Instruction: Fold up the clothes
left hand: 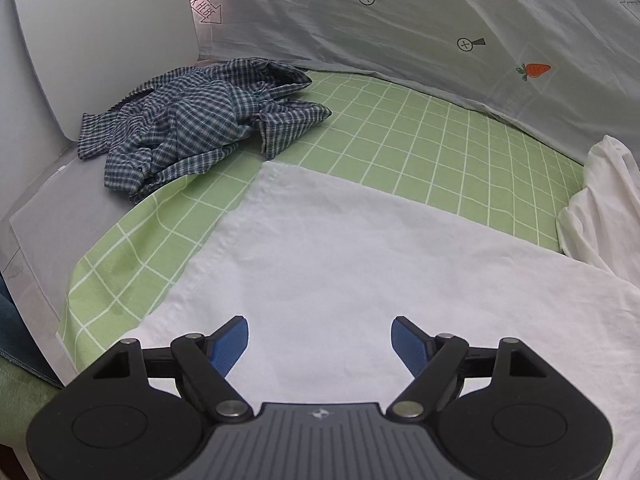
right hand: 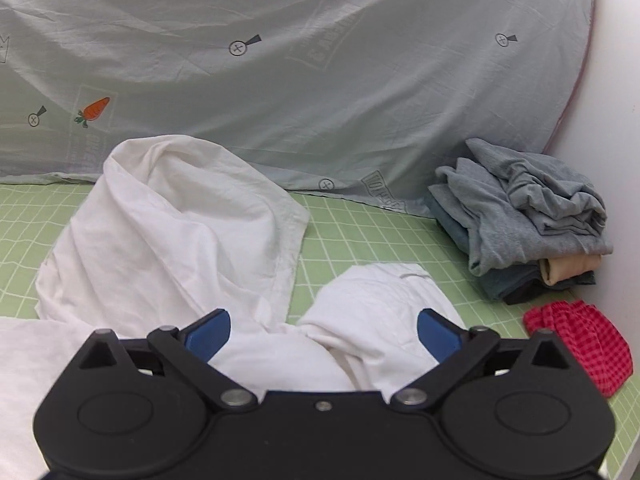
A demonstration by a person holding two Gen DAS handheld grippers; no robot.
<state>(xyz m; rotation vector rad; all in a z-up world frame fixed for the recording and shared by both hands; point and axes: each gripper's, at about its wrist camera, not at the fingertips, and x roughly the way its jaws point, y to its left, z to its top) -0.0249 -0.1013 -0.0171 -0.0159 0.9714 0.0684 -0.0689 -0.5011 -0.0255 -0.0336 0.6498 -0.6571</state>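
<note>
A white garment (left hand: 340,264) lies partly flattened on a green checked sheet (left hand: 420,140). My left gripper (left hand: 320,340) is open and empty, hovering over the garment's flat part. In the right wrist view the same white garment (right hand: 172,240) is bunched up, with a rumpled sleeve or collar part (right hand: 380,304) between the open fingers. My right gripper (right hand: 324,332) is open, just above that rumpled part, holding nothing.
A crumpled blue plaid shirt (left hand: 192,128) lies at the far left. A stack of folded grey and blue clothes (right hand: 528,216) stands at the right by a white wall. A red checked cloth (right hand: 580,344) lies near it. A carrot-print sheet (right hand: 320,80) hangs behind.
</note>
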